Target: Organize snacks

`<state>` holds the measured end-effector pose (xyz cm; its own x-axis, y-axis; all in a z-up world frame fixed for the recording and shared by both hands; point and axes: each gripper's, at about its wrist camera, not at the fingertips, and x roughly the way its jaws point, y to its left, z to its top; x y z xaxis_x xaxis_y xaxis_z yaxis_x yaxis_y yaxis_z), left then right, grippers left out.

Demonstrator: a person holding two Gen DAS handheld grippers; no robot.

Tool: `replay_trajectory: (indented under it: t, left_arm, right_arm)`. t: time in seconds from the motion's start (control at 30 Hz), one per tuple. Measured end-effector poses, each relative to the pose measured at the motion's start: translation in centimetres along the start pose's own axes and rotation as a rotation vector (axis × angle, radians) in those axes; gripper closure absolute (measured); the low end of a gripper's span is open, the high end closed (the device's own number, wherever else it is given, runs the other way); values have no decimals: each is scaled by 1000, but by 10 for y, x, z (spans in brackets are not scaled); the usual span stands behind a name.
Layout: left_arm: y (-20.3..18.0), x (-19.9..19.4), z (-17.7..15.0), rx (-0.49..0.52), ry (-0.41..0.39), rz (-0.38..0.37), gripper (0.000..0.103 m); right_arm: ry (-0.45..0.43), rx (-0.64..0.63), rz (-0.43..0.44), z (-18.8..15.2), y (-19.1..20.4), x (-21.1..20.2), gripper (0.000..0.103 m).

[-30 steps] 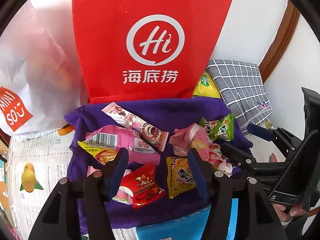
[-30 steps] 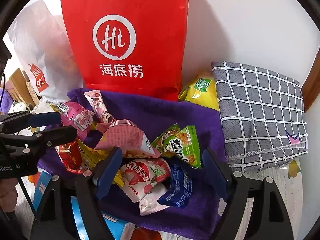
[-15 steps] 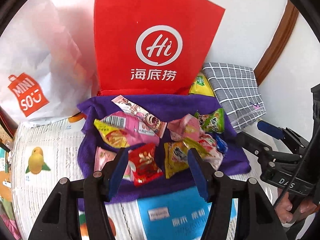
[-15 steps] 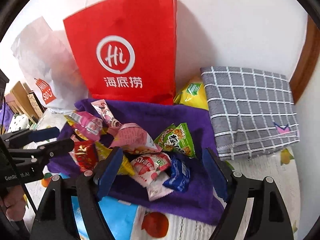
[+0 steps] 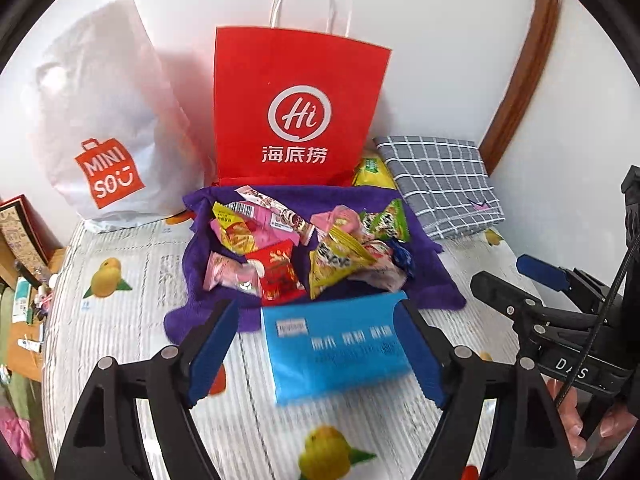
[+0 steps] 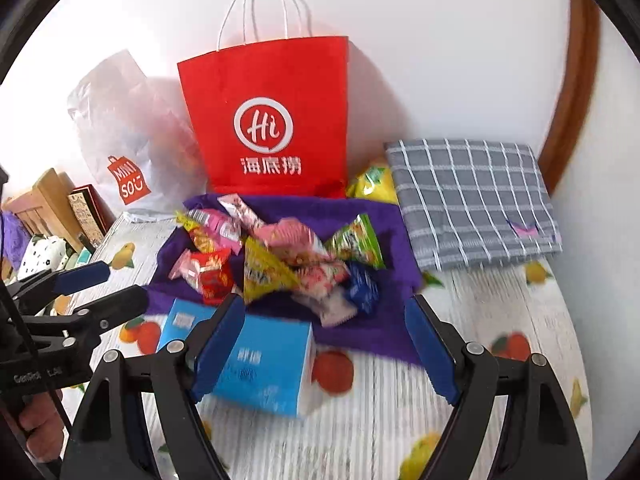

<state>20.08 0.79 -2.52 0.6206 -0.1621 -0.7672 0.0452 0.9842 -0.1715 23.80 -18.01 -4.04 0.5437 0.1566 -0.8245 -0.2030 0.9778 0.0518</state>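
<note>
Where the snack packets point(image 5: 304, 252) lie heaped on the purple cloth point(image 5: 424, 280), many overlap, so the lower ones are partly covered and their print is hard to read. A yellow packet point(image 5: 370, 168) is mostly hidden behind the red paper bag point(image 5: 296, 108), which stands at the wall beside a white plastic bag point(image 5: 108, 120). The blue box point(image 5: 340, 356) is blurred. Both tools tilt down toward the pile. The left gripper point(image 5: 316, 352) has just been widening its jaws, which stand apart above the box, gripping nothing. The right gripper point(image 6: 324, 344) is likewise spread and empty. A checked grey cloth point(image 6: 472, 204) lies right of the pile. Bare fruit-print tablecloth point(image 5: 132, 312) lies left of and in front of the purple cloth.
</note>
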Motion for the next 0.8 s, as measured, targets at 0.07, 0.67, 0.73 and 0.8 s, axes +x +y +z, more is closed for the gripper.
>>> replay_trajectory:
  t: [0.07,0.67,0.73,0.8]
  left_arm:
    - [-3,-11,-6,-2,-13,6,22]
    - [-30,-111,-57,40,-176,130,12]
    - [-33,-118,-62,46,-188,140,11]
    - [-34,-125,-65,45,-199,150,11]
  right_arm:
    - [-7,6,-14,-10,0,-16,21]
    - [-125,24,-95,-69,12,-128,3]
    - [-129,23,-100,-73,14,-134,2]
    - [-133,29,-103,-78,14,-140,2]
